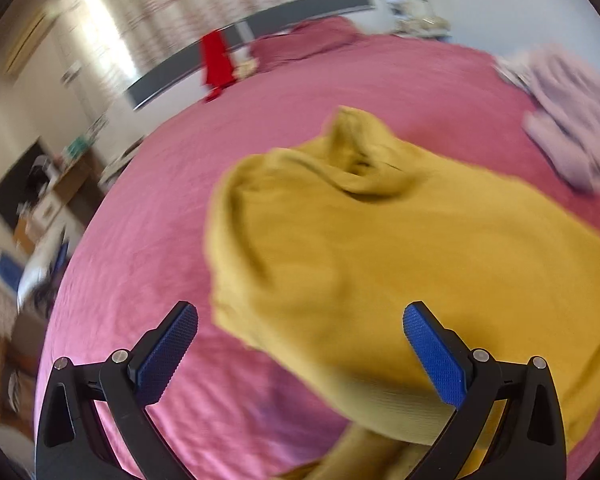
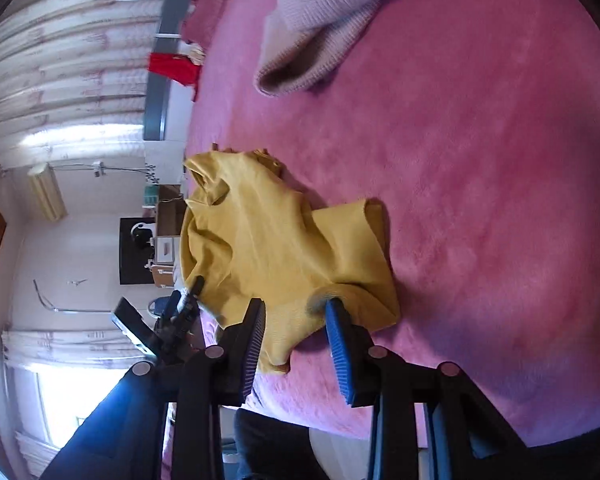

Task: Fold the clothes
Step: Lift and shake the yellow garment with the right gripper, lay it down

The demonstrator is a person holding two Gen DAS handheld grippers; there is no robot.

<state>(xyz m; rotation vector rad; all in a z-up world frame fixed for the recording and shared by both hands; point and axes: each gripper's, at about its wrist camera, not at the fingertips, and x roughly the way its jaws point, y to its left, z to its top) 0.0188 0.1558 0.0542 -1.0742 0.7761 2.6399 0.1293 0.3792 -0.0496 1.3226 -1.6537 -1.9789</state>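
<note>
A mustard-yellow garment (image 1: 360,248) lies crumpled on the pink bed cover (image 1: 160,208), its collar or cuff opening bunched up at the far side. My left gripper (image 1: 300,354) hangs open just above the garment's near edge, with cloth below the gap and nothing pinched. In the right wrist view the same yellow garment (image 2: 268,248) lies ahead. My right gripper (image 2: 295,306) is open, and a folded corner of the cloth lies between its blue pads (image 2: 340,344). The left gripper (image 2: 194,286) appears there at the garment's left edge.
A lilac knit sweater (image 1: 572,120) lies at the far right of the bed, and the same sweater (image 2: 324,20) shows in the right wrist view. A red garment (image 1: 216,64) hangs at the grey headboard (image 1: 300,12) beside pink pillows (image 1: 308,40). The bed's edge drops off at the left. A person's blue sleeve (image 2: 112,420) is at lower left.
</note>
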